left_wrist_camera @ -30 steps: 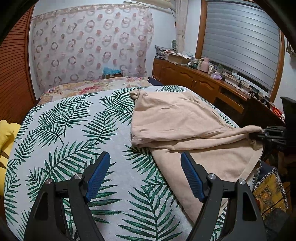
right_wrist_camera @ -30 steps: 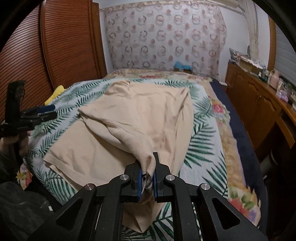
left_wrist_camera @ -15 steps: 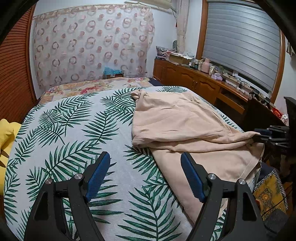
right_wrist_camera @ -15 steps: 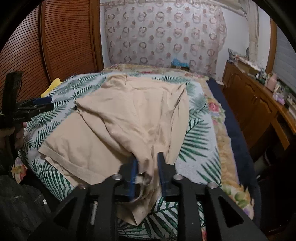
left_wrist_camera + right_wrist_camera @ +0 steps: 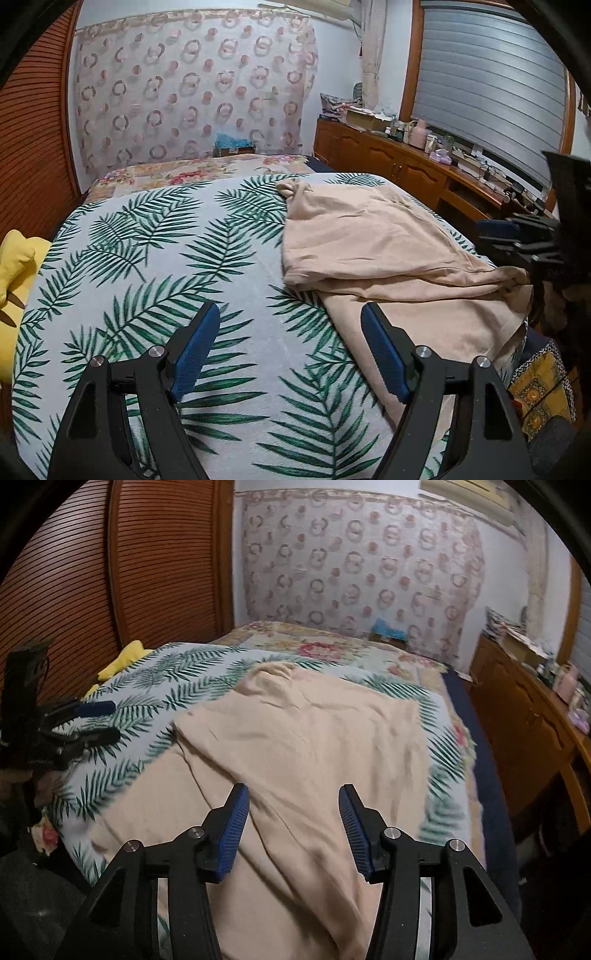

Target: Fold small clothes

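On the bed (image 5: 155, 266), over the palm-leaf bedspread, the beige garment (image 5: 369, 243) lies partly folded: one layer is doubled over the lower one, with a fold edge running across the cloth. It sits on the right half of the bed in the left wrist view and hangs slightly over the near edge.

Right tool (image 5: 293, 819): jaws opening, blue pads apart, nothing pinched. The cloth lies under and ahead of the pads, not between them; the frame is motion-blurred.

Left tool (image 5: 291, 350): jaws wide, empty, hovering over bare bedspread. The garment's near edge lies just right of its right pad.

Key relation: the garment's long axis runs away from the right tool toward the headboard end; the right tool is directly over its near end, while the left tool stands off to the garment's side. The right hand is therefore nearer to the hem, the left hand nearer to the side edge and the fold corner.

Judgement: the next fold probably needs the left tool to shift sideways onto the side edge. Regrasping risks pinching both layers.
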Tool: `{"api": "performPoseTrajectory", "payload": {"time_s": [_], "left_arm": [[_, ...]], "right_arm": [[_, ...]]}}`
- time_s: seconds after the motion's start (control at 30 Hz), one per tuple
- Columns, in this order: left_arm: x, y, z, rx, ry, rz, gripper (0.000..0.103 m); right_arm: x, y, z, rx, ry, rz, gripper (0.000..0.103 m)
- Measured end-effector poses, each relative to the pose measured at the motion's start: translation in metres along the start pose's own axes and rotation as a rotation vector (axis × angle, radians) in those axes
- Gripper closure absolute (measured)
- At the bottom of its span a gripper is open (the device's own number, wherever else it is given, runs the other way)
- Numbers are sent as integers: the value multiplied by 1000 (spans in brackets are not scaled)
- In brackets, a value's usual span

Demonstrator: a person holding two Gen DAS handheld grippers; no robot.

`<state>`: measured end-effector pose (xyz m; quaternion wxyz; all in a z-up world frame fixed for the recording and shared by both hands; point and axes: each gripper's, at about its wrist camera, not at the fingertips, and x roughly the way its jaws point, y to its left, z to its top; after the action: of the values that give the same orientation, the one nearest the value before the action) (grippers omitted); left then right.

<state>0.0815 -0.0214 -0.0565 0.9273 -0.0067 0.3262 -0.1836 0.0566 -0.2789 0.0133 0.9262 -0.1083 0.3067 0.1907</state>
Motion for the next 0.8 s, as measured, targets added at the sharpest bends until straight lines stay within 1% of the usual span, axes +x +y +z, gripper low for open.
{"api": "performPoseTrajectory", "payload": {"time_s": [0.17,0.33,0.47,0.6,0.8], "left_arm": [[-6,17,0,-29,-14,27,24],[-15,34,-2,-51,-28,61,24],[-18,42,-4,-61,-30,78,24],[-19,46,-5,-66,-31,91,24],[-19,54,-8,-85,-36,111,24]], "right_arm": [[38,9,31,-56,24,63,51],[85,22,54,-107,86,125,51],[110,39,61,-152,132,175,51],[130,51,66,-183,158,208,51],[151,60,65,-212,191,224,51]]}}
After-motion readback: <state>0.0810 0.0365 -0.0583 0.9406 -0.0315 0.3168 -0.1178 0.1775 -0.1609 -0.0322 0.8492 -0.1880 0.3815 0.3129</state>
